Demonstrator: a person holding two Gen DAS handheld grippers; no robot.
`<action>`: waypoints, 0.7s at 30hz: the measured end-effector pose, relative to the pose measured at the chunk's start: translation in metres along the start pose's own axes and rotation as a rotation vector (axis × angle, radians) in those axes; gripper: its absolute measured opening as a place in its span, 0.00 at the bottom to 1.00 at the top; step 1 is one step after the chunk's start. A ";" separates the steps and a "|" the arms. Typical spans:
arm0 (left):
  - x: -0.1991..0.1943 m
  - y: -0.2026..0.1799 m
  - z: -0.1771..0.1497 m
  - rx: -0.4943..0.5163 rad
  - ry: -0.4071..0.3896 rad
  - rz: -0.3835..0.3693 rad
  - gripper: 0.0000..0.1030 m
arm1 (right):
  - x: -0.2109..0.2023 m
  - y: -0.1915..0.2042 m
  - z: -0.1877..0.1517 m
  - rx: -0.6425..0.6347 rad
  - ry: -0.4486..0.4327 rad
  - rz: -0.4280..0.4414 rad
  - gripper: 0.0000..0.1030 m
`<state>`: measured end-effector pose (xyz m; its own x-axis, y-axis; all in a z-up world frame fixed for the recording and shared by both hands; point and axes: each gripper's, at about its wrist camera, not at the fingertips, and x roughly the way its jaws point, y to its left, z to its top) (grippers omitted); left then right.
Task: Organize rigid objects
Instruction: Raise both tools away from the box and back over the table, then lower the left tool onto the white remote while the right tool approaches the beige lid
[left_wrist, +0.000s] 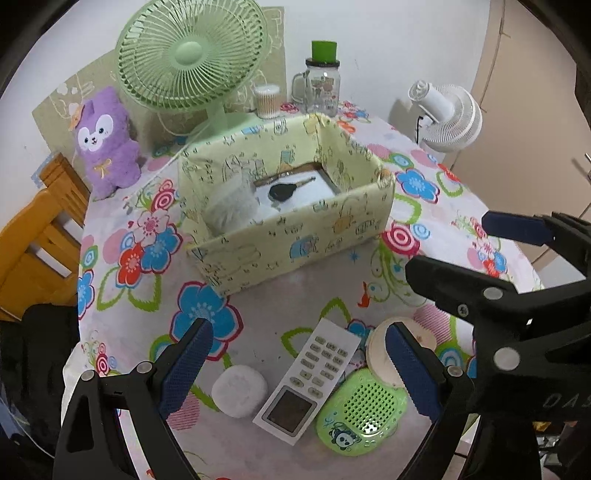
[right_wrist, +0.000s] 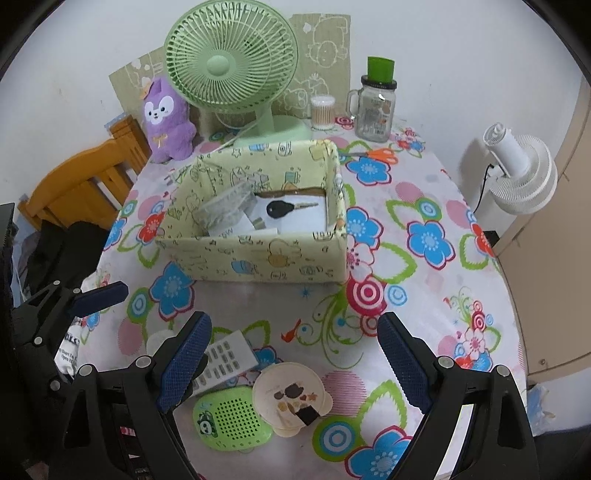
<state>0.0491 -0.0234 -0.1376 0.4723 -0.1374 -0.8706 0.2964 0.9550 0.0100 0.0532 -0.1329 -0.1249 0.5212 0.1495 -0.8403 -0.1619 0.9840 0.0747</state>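
On the flowered tablecloth lie a white remote (left_wrist: 310, 376), a white round puff (left_wrist: 239, 390), a green speaker (left_wrist: 362, 410) and a cream round lid (left_wrist: 388, 350). My left gripper (left_wrist: 299, 369) hangs open above the remote, with nothing between its fingers. My right gripper (right_wrist: 295, 362) is open over the cream lid (right_wrist: 291, 398), beside the speaker (right_wrist: 232, 417) and the remote (right_wrist: 225, 358). Behind them stands a yellow-green patterned box (left_wrist: 288, 236) holding a black key (left_wrist: 282, 192) and a clear plastic tub (left_wrist: 232, 210). In the left wrist view the right gripper (left_wrist: 480, 254) shows at the right.
At the table's back stand a green fan (right_wrist: 231, 62), a purple plush (right_wrist: 166, 122), a swab pot (right_wrist: 323, 112) and a green-lidded jar (right_wrist: 375, 107). Orange scissors (right_wrist: 376, 153) lie nearby. A wooden chair (right_wrist: 85, 184) is at the left, a white fan (right_wrist: 517, 173) at the right.
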 end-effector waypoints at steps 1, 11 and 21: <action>0.003 0.000 -0.002 0.004 0.006 -0.002 0.93 | 0.002 0.000 -0.003 -0.002 0.001 -0.001 0.90; 0.025 0.002 -0.017 0.015 0.032 -0.017 0.92 | 0.020 -0.004 -0.022 0.004 0.033 -0.007 0.90; 0.048 0.007 -0.030 0.029 0.078 -0.028 0.92 | 0.040 -0.007 -0.040 0.003 0.080 -0.010 0.90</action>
<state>0.0488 -0.0156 -0.1935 0.3976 -0.1417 -0.9066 0.3327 0.9430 -0.0015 0.0420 -0.1381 -0.1809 0.4541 0.1319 -0.8811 -0.1550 0.9856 0.0677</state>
